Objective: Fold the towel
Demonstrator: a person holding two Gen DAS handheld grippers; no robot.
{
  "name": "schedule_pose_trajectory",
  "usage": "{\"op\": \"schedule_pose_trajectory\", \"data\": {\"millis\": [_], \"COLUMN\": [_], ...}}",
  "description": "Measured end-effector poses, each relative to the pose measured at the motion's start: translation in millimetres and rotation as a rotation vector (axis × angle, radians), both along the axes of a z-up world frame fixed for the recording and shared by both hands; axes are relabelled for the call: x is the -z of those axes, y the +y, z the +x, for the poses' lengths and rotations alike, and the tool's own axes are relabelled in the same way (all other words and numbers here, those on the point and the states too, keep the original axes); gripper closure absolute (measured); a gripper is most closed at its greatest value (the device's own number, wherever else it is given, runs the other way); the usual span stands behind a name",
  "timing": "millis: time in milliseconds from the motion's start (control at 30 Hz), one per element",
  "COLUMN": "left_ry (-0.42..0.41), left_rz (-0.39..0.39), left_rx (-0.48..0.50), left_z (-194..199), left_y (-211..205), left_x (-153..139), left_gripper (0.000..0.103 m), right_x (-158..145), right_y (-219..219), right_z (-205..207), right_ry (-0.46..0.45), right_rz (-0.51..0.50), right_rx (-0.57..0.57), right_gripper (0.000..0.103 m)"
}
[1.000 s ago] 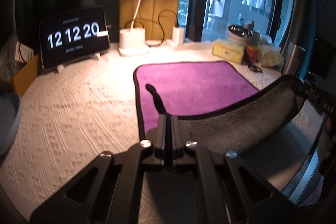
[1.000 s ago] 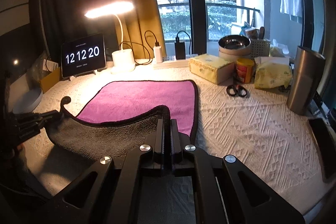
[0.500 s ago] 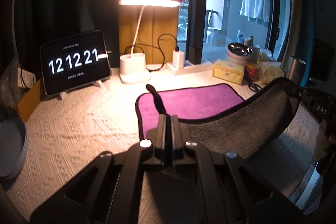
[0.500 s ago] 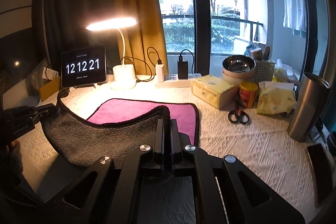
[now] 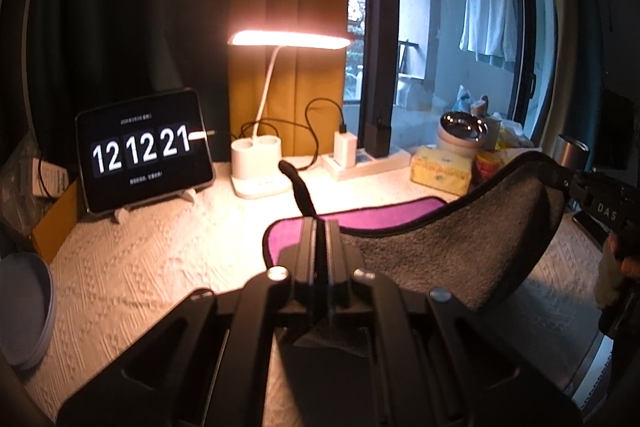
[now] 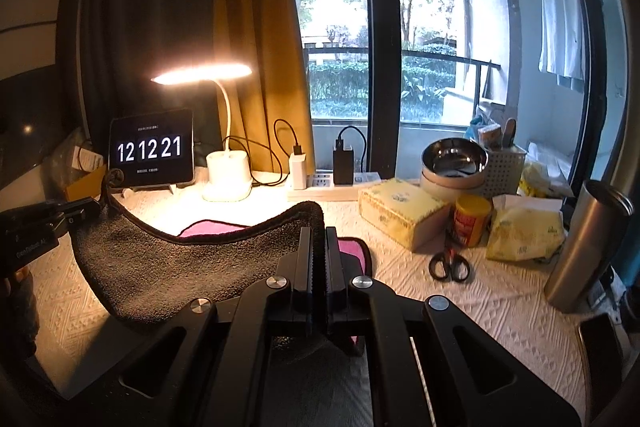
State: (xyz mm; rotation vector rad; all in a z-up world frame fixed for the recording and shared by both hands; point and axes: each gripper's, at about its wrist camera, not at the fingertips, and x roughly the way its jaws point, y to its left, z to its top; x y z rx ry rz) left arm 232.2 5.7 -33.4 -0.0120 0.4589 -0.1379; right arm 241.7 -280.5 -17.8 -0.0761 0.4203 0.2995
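Observation:
The towel [image 5: 460, 247] is magenta on one side and grey on the other, with black trim. My left gripper [image 5: 319, 227] is shut on its near left corner. My right gripper [image 6: 319, 235] is shut on its near right corner. The near edge hangs lifted between them, with the grey underside sagging toward me [image 6: 180, 267]. The far magenta part [image 5: 380, 217] still lies on the white textured tablecloth [image 5: 140, 267]. The towel's black hanging loop [image 5: 298, 187] sticks up past my left fingers. Each gripper shows at the edge of the other's view: the right one [image 5: 568, 183] and the left one [image 6: 92, 207].
At the back stand a tablet clock [image 5: 144, 155], a lit desk lamp [image 5: 260, 171] and a power strip [image 6: 336, 187]. On the right lie a tissue box [image 6: 400, 215], a steel bowl [image 6: 454, 159], an orange jar [image 6: 472, 221], scissors [image 6: 448, 263] and a steel tumbler [image 6: 584, 247]. A grey plate [image 5: 24, 311] sits far left.
Both grippers have risen with the towel's near edge and carried it toward the far edge. More grey underside hangs in the air and less magenta shows on the table.

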Motion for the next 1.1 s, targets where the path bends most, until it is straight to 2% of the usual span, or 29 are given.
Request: {"op": "schedule_pose_trajectory", "data": {"millis": [400,767,933,1100], "left_ry": [-0.048,-0.092,-0.091,-0.085], "left_rz": [-0.004,0.034,0.020,0.051], "left_rx": [-0.007,0.001,-0.001,0.002], "left_z": [21,55,72,88], "left_y": [-2,-9,-8,-10], "left_x": [-13,-23,-19,-12], "left_gripper": [0.099,0.099,0.099,0.099], "right_x": [-9,-13,-8,-3], "right_y": [6,7,7,6], "right_z": [24,53,70,88], "right_ry": [-0.035,-0.057,-0.052,-0.045], "right_rz": [-0.018,-0.022,-0.023,-0.029], "right_rx": [0.006,0.011,0.017,0.023], "right_gripper": [0.098,0.098,0.098,0.098]}}
